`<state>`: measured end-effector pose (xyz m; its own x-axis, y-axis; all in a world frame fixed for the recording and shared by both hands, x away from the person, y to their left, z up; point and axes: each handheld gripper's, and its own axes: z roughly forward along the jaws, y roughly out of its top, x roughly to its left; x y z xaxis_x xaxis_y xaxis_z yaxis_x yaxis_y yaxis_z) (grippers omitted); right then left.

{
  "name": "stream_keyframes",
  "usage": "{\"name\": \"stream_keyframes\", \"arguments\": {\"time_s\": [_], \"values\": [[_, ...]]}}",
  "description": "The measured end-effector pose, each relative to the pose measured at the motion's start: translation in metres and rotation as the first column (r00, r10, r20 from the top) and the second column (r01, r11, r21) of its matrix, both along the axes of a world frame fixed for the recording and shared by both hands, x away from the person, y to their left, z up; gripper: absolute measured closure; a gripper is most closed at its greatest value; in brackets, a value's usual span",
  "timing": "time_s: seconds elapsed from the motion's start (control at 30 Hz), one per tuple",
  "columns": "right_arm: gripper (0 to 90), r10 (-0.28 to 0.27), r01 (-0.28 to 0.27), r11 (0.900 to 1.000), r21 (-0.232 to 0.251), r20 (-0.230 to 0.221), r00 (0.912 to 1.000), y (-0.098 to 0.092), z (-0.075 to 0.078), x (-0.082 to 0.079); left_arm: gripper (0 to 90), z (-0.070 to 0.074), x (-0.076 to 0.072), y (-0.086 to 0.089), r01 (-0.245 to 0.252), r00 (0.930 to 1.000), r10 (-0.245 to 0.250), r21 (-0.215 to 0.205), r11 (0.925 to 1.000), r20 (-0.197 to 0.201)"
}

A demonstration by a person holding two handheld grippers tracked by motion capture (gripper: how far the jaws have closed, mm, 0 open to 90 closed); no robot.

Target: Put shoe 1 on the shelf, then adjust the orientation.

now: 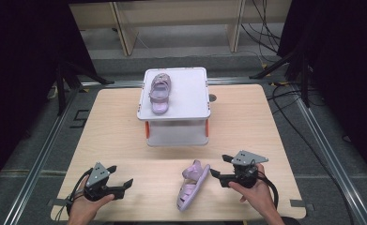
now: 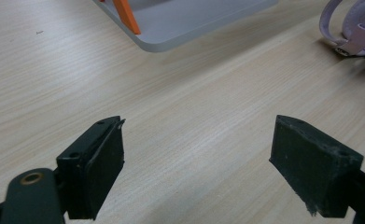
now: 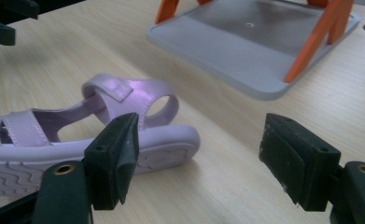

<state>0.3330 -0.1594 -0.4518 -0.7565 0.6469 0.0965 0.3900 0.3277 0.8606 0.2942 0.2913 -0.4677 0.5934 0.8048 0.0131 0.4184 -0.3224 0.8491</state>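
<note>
Just beside the wide-open right gripper, a lilac sandal on its side (seemingly untouched, nothing between the jaws)

Near you lies a lilac sandal of smooth, faintly glossy plastic with a ribbed sole. The pale wood-grain tabletop looks matt. The grey plastic stand with orange legs is smooth, and your black gripper pads look dull and scuffed.

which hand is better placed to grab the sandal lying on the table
Right: the right tongs stand open right beside the sandal's heel. The left tongs, also open, sit farther off across bare table.
</note>
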Motion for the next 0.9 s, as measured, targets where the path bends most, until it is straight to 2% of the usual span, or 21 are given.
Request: {"name": "stream_keyframes", "arguments": {"time_s": [0.03, 0.07, 0.17, 0.23, 0.27, 0.3, 0.37, 0.47, 0.57, 0.6, 0.63, 0.67, 0.7, 0.73, 0.77, 0.8, 0.87, 0.9], "values": [[29.0, 0.002, -0.002, 1.0, -0.005, -0.002, 1.0, 0.001, 0.001, 0.0, 16.7, 0.0, 0.0, 0.001, -0.002, 1.0, 0.003, 0.01, 0.9999, -0.009], [29.1, 0.013, -0.013, 1.0, -0.006, 0.005, 0.9999, 0.003, 0.002, 0.001, 16.8, -0.001, 0.0, 0.0, -0.008, 0.9999, 0.008, -0.009, 0.9999, -0.014], [29.1, 0.029, -0.029, 0.999, -0.016, 0.045, 0.9986, 0.008, 0.003, 0.003, 16.8, -0.001, 0.0, 0.001, 0.004, 0.9999, -0.004, 0.004, 1.0, -0.01], [29.2, 0.047, -0.046, 0.999, -0.018, 0.037, 0.9982, 0.012, 0.004, 0.004, 16.8, -0.002, 0.002, 0.003, 0.012, 0.9999, -0.012, 0.016, 0.9998, -0.001], [29.3, 0.046, -0.046, 0.999, -0.015, 0.032, 0.9984, 0.015, 0.005, 0.004, 16.8, -0.002, 0.001, 0.002, -0.008, 0.9998, 0.008, 0.009, 0.9999, -0.019], [29.4, 0.073, -0.072, 0.997, -0.017, 0.04, 0.9965, 0.017, 0.005, 0.006, 17.0, -0.002, 0.001, 0.002, -0.016, 0.9997, 0.016, 0.002, 0.9999, -0.02], [30.2, 0.086, -0.086, 0.996, -0.017, 0.054, 0.9948, 0.022, 0.006, 0.007, 17.1, -0.002, 0.003, 0.004, -0.019, 0.9998, 0.019, 0.001, 0.9998, 0.0], [31.9, 0.12, -0.12, 0.993, -0.002, 0.041, 0.9919, 0.029, 0.006, 0.008, 17.1, -0.003, 0.002, 0.005, -0.015, 0.9999, 0.015, 0.009, 0.9998, -0.007], [35.3, 0.157, -0.157, 0.988, 0.001, 0.039, 0.9868, 0.035, 0.006, 0.008, 17.1, -0.004, 0.002, 0.004, 0.006, 0.9998, -0.006, 0.042, 0.9991, -0.016], [36.1, 0.154, -0.154, 0.988, 0.004, 0.031, 0.9876, 0.036, 0.006, 0.008, 17.1, -0.005, 0.001, 0.001, 0.005, 0.9998, -0.005, 0.016, 0.9999, -0.018], [37.3, 0.172, -0.172, 0.985, 0.003, 0.028, 0.9848, 0.039, 0.006, 0.009, 17.2, -0.005, 0.002, 0.001, 0.015, 0.9997, -0.014, 0.04, 0.9991, -0.021], [38.4, 0.177, -0.177, 0.984, 0.001, 0.025, 0.9839, 0.041, 0.007, 0.009, 17.3, -0.005, 0.001, 0.0, 0.009, 0.9996, -0.009, 0.023, 0.9997, -0.027], [39.2, 0.188, -0.188, 0.982, -0.005, 0.041, 0.9814, 0.043, 0.007, 0.011, 17.4, -0.005, 0.001, -0.001, 0.004, 0.9994, -0.003, 0.023, 0.9997, -0.034], [39.9, 0.194, -0.193, 0.981, -0.009, 0.039, 0.9803, 0.045, 0.007, 0.012, 17.4, -0.005, 0.003, 0.001, 0.018, 0.9995, -0.017, 0.047, 0.9987, -0.025], [40.4, 0.202, -0.202, 0.979, -0.008, 0.047, 0.9782, 0.047, 0.008, 0.013, 17.5, -0.005, 0.003, 0.001, 0.02, 0.9995, -0.018, 0.051, 0.9985, -0.024], [41.1, 0.206, -0.207, 0.978, 0.007, 0.029, 0.978, 0.05, 0.007, 0.013, 17.5, -0.006, 0.002, 0.0, 0.008, 0.9996, -0.007, 0.024, 0.9997, -0.029], [42.5, 0.213, -0.213, 0.977, -0.011, 0.034, 0.9764, 0.055, 0.008, 0.014, 17.5, -0.006, 0.002, 0.0, 0.004, 0.9994, -0.003, 0.026, 0.9997, -0.035], [43.1, 0.229, -0.228, 0.973, -0.017, 0.038, 0.9728, 0.057, 0.008, 0.015, 17.5, -0.006, 0.002, 0.0, 0.004, 0.9994, -0.003, 0.026, 0.9997, -0.033]]}}
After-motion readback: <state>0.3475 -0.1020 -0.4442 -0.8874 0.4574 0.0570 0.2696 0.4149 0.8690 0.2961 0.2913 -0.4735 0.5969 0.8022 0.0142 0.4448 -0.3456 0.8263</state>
